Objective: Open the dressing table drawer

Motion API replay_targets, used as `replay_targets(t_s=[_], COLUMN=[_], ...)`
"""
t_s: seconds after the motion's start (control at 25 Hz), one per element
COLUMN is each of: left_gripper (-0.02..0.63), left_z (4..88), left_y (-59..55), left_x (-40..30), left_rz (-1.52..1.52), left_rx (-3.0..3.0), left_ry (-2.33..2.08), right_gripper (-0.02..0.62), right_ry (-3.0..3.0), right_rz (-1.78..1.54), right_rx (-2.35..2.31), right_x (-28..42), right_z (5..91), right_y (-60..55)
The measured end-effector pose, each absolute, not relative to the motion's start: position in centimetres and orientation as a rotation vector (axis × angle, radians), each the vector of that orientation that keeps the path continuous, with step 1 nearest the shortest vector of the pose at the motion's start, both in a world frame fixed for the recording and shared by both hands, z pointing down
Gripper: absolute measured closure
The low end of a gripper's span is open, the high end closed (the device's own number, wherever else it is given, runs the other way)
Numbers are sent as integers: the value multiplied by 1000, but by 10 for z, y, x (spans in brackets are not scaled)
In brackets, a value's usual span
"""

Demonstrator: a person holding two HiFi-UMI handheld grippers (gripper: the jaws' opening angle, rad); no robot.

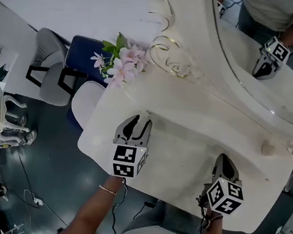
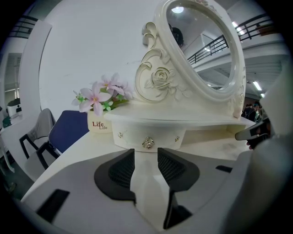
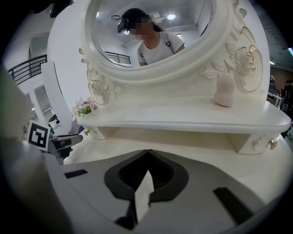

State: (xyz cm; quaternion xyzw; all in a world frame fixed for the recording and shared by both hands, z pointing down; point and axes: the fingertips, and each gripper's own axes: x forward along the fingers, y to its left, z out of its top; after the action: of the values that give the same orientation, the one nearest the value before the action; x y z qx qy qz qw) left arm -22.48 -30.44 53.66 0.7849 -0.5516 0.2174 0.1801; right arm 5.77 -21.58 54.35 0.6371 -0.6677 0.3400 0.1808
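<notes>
The drawer (image 2: pixel 130 137) sits shut under the left end of the raised shelf (image 2: pixel 183 120) on the white dressing table (image 2: pixel 78 153), just right of a small pot of pink flowers (image 2: pixel 98 97). Its curved front is wider than it is tall and runs left to right across the left gripper view. The round metal knob (image 2: pixel 147 142) at its middle sticks straight out toward the camera.

The left gripper (image 2: pixel 146 153) points directly at that knob. Its jaws are spread with nothing between them, and the knob shows in line with the gap, a little beyond the tips and not touching them. In the head view this gripper (image 1: pixel 140 122) lies over the left part of the tabletop, aimed toward the mirror (image 1: pixel 259 64).

The right gripper (image 3: pixel 146 153) is clenched, its dark pads meeting at the tip and holding nothing. It hangs over the tabletop facing the shelf, well apart from the drawer. An egg-shaped sponge (image 3: pixel 224 90) stands upright on the shelf at the right.
</notes>
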Motion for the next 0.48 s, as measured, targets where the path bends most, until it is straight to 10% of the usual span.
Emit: replay_targets(t_s=[0.48], left_gripper=[440], left_z=[541], left_y=[-325], left_x=[-211], left_rz=[651], left_rx=[2257], left_ry=[-1543], right_gripper=[588], right_ry=[-1835], right_rz=[993], right_rx=[1816], right_x=[71], right_z=[554], right_y=[-216])
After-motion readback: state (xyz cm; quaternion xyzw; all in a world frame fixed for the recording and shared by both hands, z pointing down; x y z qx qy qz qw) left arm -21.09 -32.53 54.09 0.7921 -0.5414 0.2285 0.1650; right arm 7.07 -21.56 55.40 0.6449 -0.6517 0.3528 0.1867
